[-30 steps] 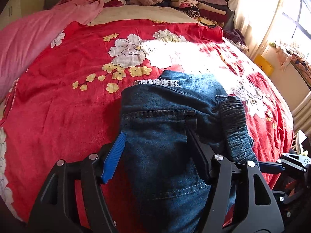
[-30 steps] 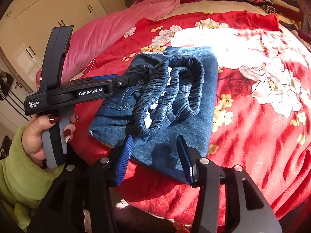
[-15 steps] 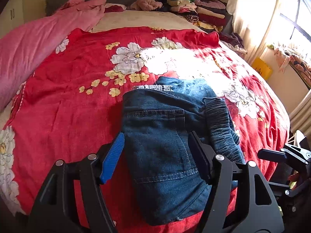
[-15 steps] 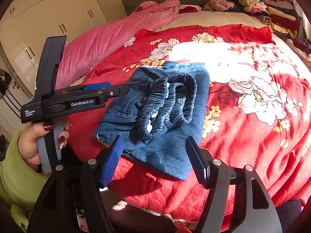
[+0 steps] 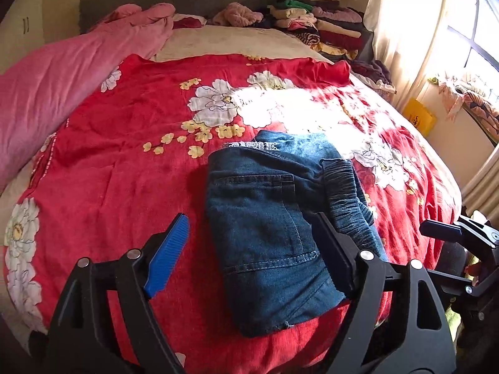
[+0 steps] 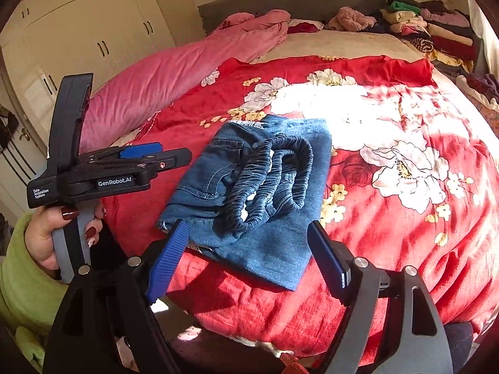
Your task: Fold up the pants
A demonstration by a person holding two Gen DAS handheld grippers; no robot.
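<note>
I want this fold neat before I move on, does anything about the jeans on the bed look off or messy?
Mostly tidy: the jeans lie folded on the red floral blanket. The elastic waistband sits bunched and looped on top rather than flat, and the bundle's near corner overhangs the bed edge.

1. The right gripper (image 5: 443, 232) is showing only at the right edge of the left wrist view, the rest being cut off.
2. The left gripper's (image 5: 249, 246) far finger is covering part of the jeans (image 5: 265, 230) near the bed's near edge.
3. Sun glare is washing out the red bedspread (image 6: 327, 103) pattern mid-bed.
4. The folded clothes pile (image 6: 436, 31) at the far right corner is reading too small to sort.
</note>
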